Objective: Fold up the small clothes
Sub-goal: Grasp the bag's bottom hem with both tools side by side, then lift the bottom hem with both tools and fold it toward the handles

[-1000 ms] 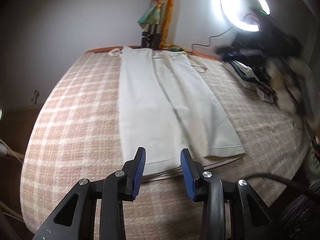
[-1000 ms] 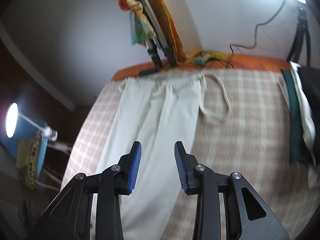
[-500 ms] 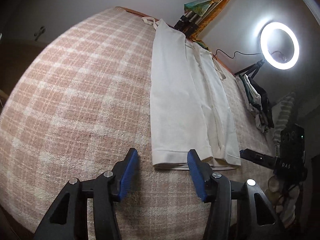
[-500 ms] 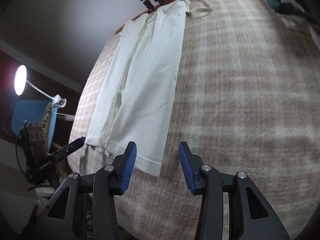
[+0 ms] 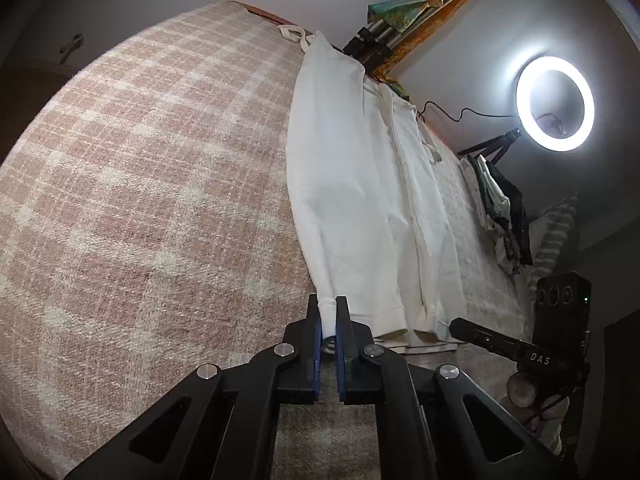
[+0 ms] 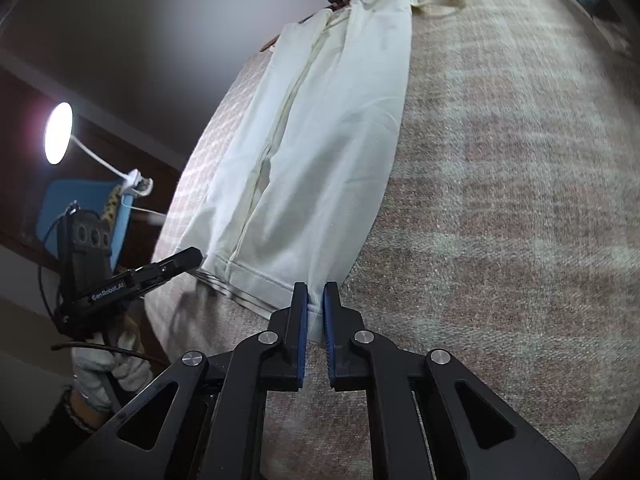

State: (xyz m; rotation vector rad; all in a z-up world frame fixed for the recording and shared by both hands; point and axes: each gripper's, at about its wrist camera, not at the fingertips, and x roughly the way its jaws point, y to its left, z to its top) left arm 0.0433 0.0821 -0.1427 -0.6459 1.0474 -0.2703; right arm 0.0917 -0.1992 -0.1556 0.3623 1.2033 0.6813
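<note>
Cream-white trousers (image 5: 360, 208) lie folded lengthwise on a pink plaid bedspread (image 5: 140, 200), legs toward me, waistband with drawstring at the far end. My left gripper (image 5: 328, 316) is shut on the left corner of the leg hem. In the right wrist view the trousers (image 6: 320, 152) run away from me, and my right gripper (image 6: 315, 304) is shut on the right corner of the hem. The left gripper also shows in the right wrist view (image 6: 184, 258), and the right gripper shows in the left wrist view (image 5: 460, 326).
A lit ring light (image 5: 554, 102) on a tripod stands at the far right. A pile of other clothes (image 5: 500, 216) lies along the bed's right edge. A folded stand with colourful cloth (image 5: 400, 16) leans at the head. A lamp (image 6: 58, 132) glows left.
Both grippers moved down to the trouser hem and closed on its two corners; half a second ago they were open just short of it.
</note>
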